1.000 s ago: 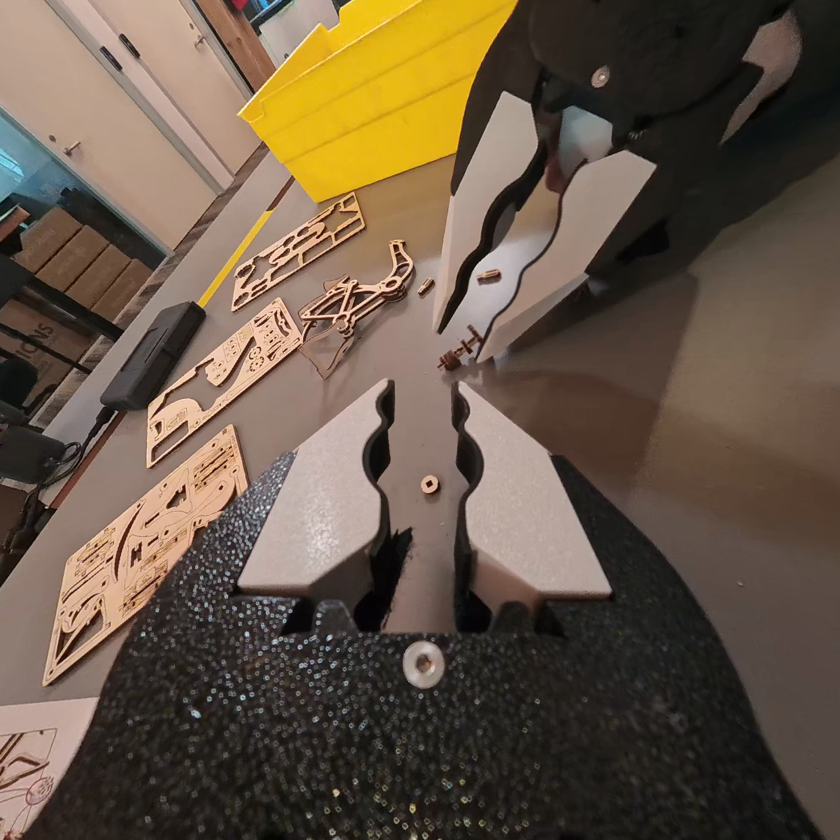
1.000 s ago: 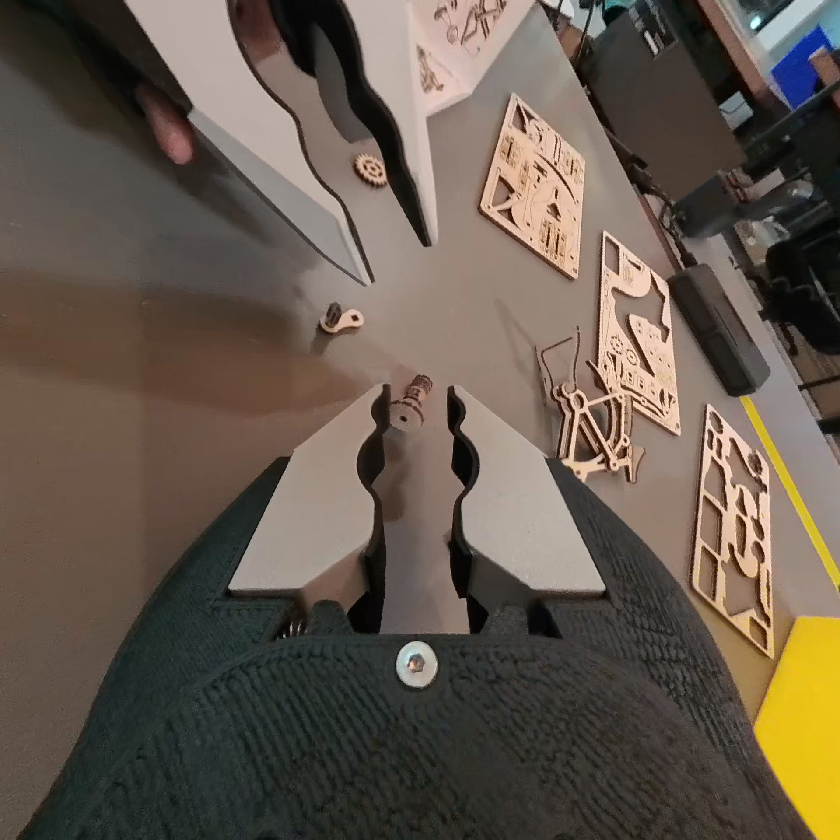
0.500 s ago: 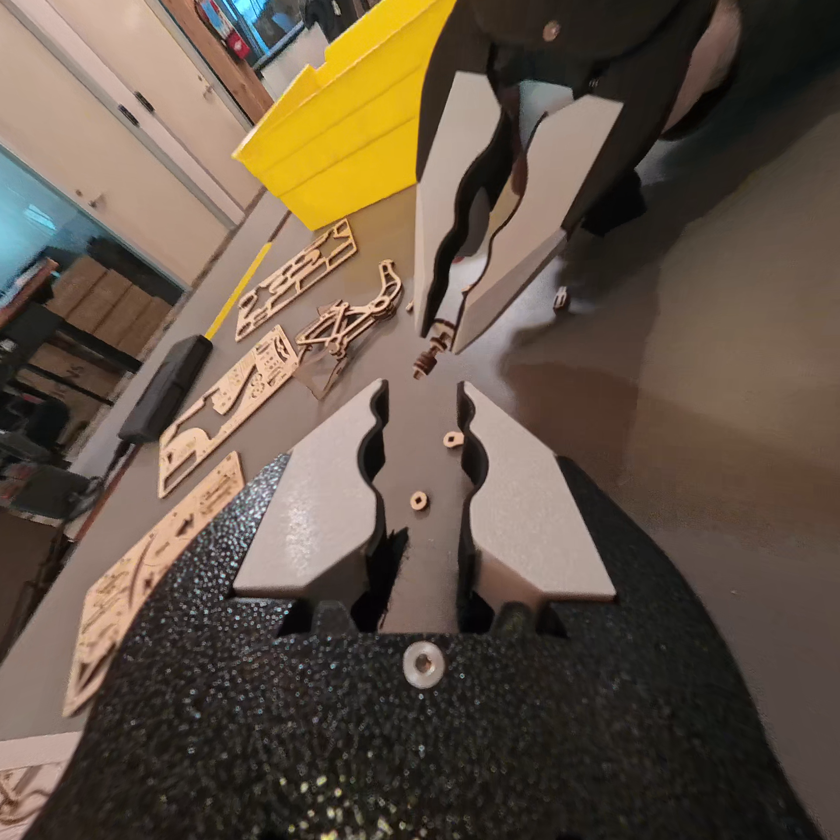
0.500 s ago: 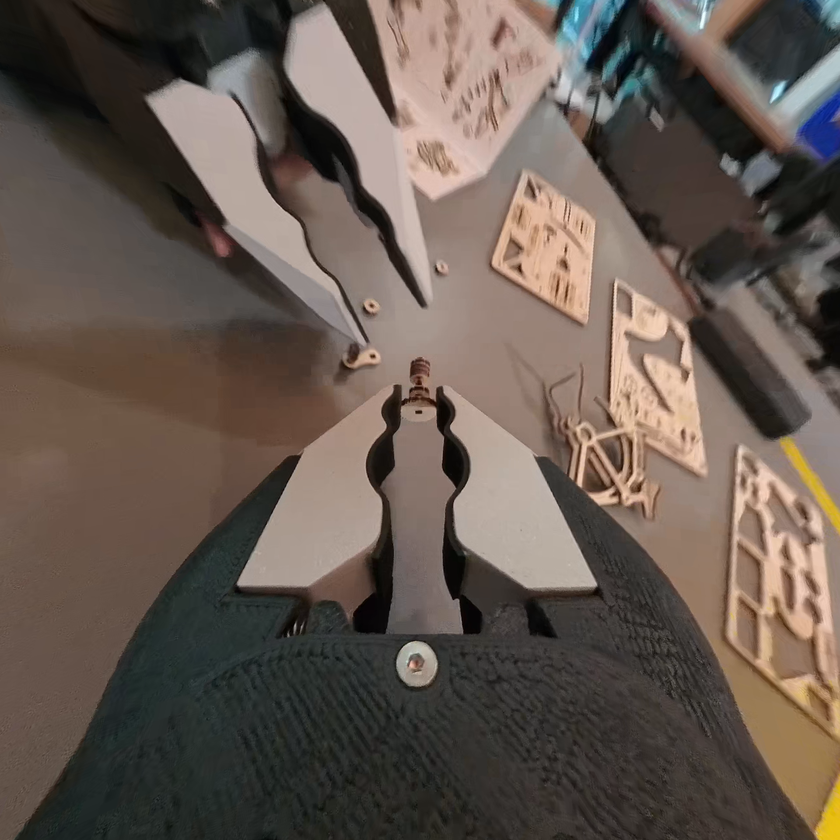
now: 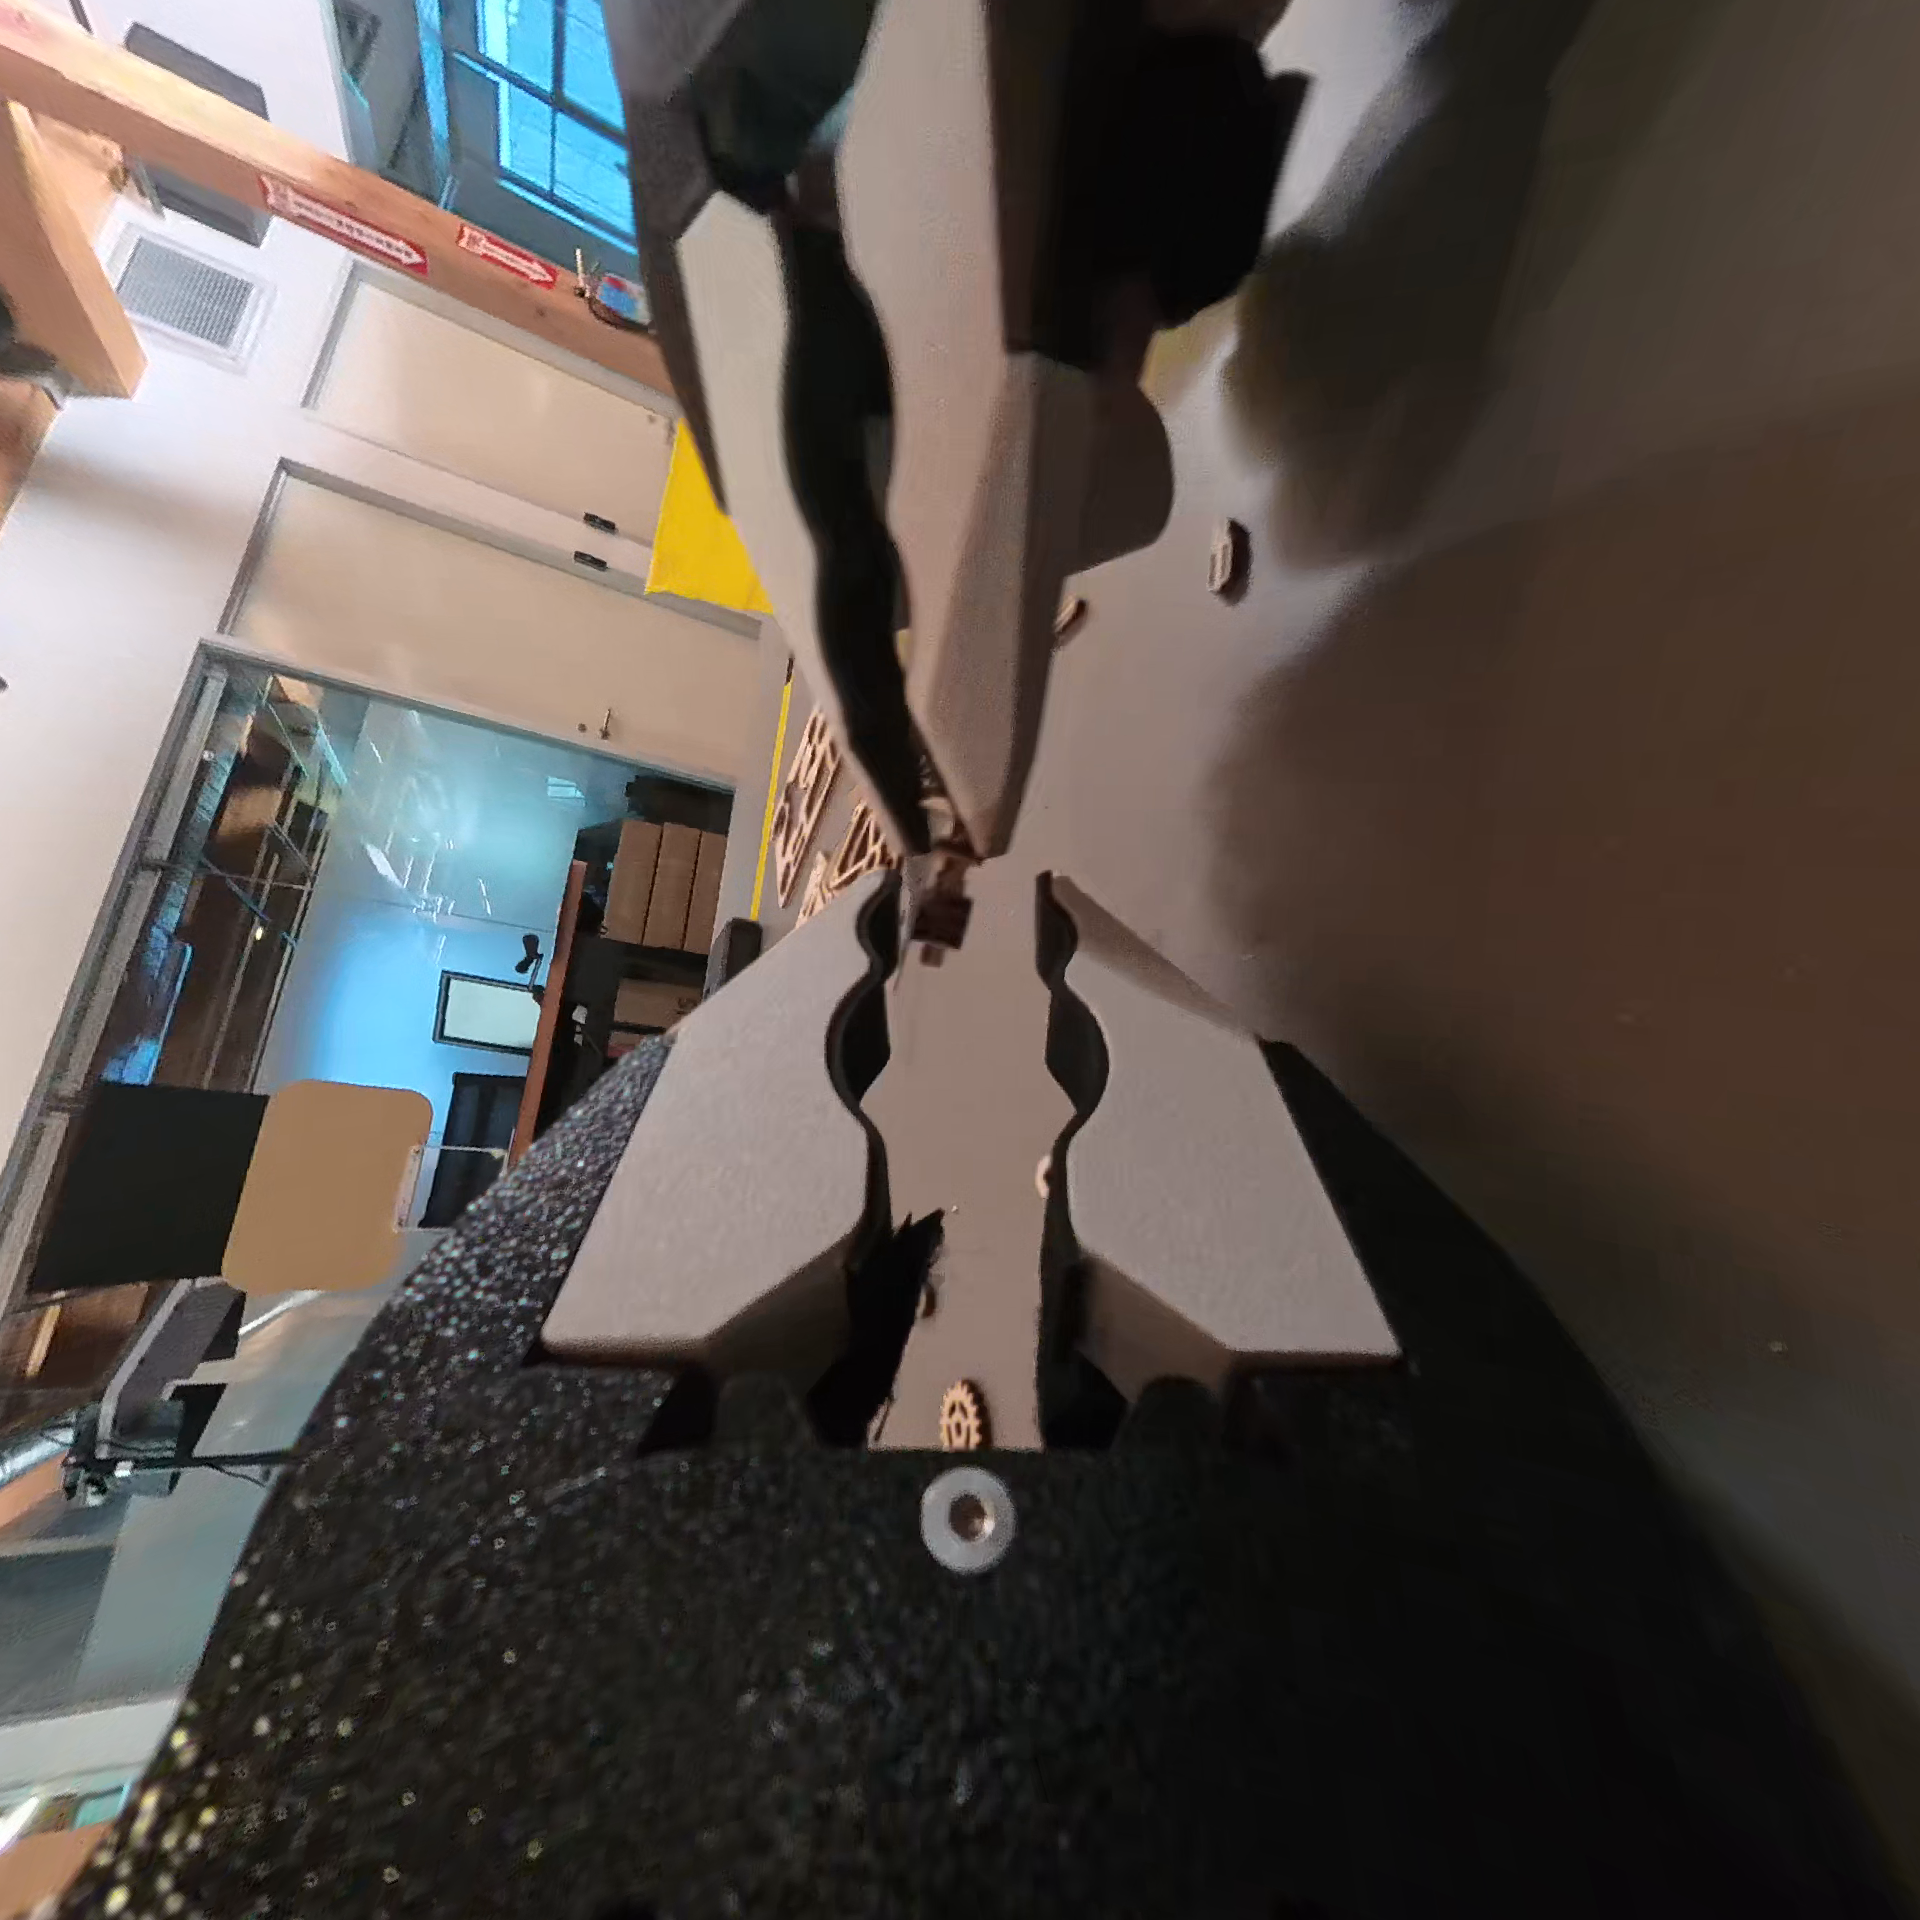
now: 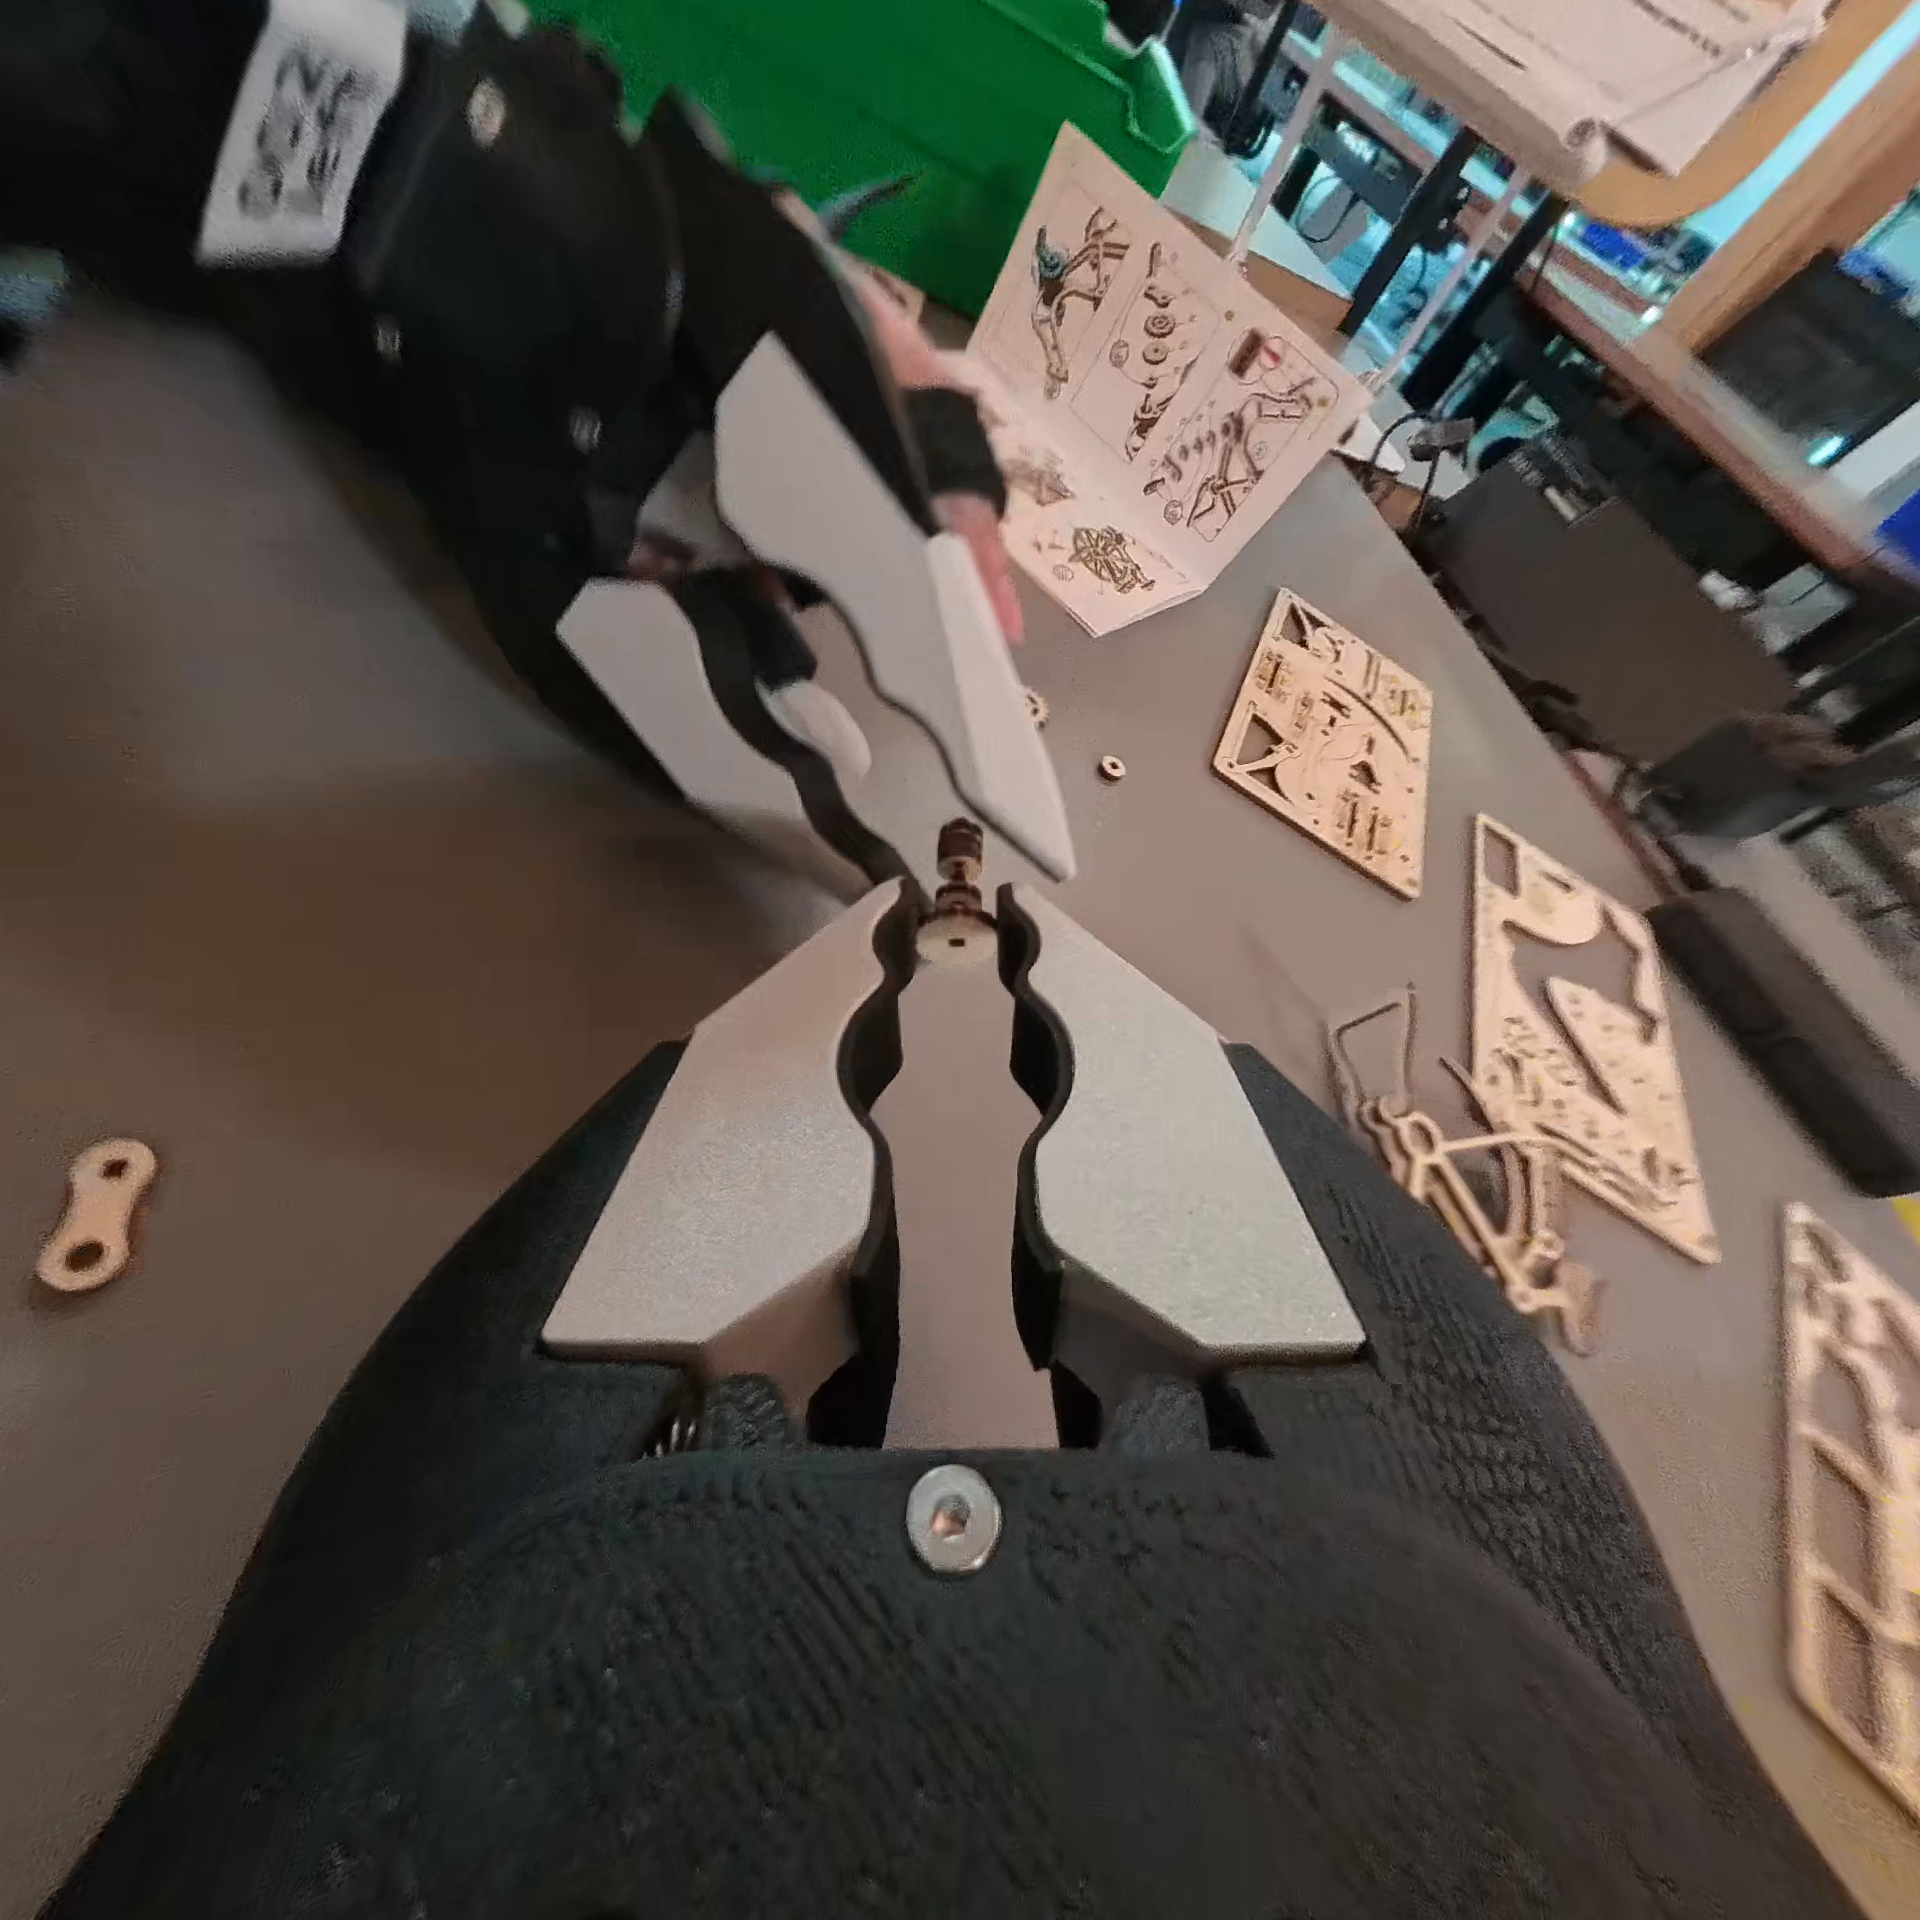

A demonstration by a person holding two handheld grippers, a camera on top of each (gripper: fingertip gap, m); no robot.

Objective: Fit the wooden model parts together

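Observation:
My right gripper (image 6: pixel 956 902) is shut on a small wooden axle piece (image 6: pixel 957 914) and holds it above the grey table (image 6: pixel 312 935). The piece sticks out past the fingertips. My left gripper (image 5: pixel 968 899) is open, and its tips stand on either side of the piece's (image 5: pixel 940 920) free end, which is closer to the left finger. In the left wrist view the right gripper (image 5: pixel 943 852) comes down from above. In the right wrist view the left gripper (image 6: pixel 966 868) reaches in from the upper left, held by a hand.
On the table lie a wooden link (image 6: pixel 99 1210), a washer (image 6: pixel 1112 767), a small gear (image 5: pixel 963 1413), several laser-cut sheets (image 6: pixel 1325 743), a part-built wooden model (image 6: pixel 1455 1174) and an instruction leaflet (image 6: pixel 1164 416). A green bin (image 6: pixel 935 104) stands behind, and a black box (image 6: pixel 1787 1029) lies right. Less than 4 cm separates the two grippers' tips.
My right gripper shut on the axle piece and lifted it off the table. My left gripper tilted up and brought its open tips around the piece's free end.

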